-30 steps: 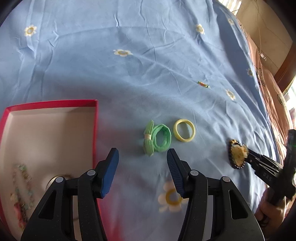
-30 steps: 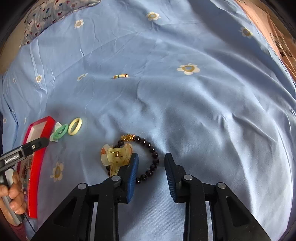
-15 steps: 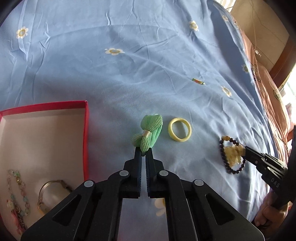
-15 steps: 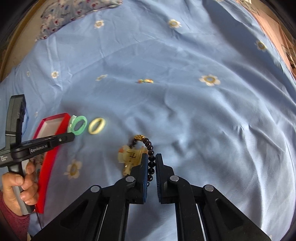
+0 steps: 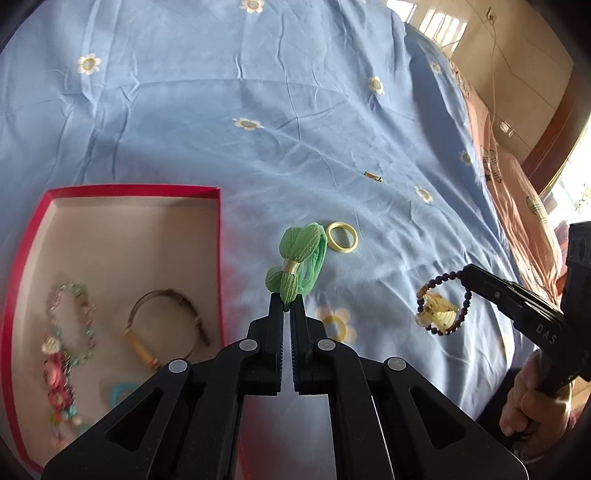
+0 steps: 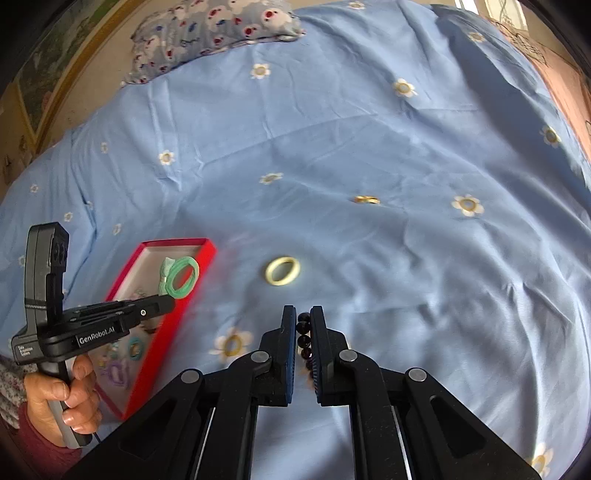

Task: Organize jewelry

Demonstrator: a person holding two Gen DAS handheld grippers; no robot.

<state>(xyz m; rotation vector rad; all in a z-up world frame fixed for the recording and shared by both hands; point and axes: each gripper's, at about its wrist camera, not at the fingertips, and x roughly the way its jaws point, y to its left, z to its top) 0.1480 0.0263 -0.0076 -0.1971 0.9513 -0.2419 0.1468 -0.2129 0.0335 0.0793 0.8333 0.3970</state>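
Note:
My left gripper (image 5: 287,308) is shut on a green bow hair tie (image 5: 297,264) and holds it above the blue sheet, beside the red box (image 5: 219,236); it also shows in the right wrist view (image 6: 181,277). My right gripper (image 6: 303,314) is shut on a dark beaded bracelet (image 6: 303,338) with a yellowish charm (image 5: 441,314), lifted off the bed. A yellow ring (image 5: 343,236) lies on the sheet, also in the right wrist view (image 6: 282,270). A small gold ring (image 6: 367,199) lies farther back.
The red box holds several bracelets (image 5: 68,321) and a bangle (image 5: 162,325). The blue flowered sheet (image 5: 258,110) covers the bed. A patterned pillow (image 6: 214,29) lies at the far end. A pink blanket (image 5: 517,192) lies at the right.
Both grippers shut on their items and lifted them: the left raised the green hair tie, the right raised the beaded bracelet off the sheet.

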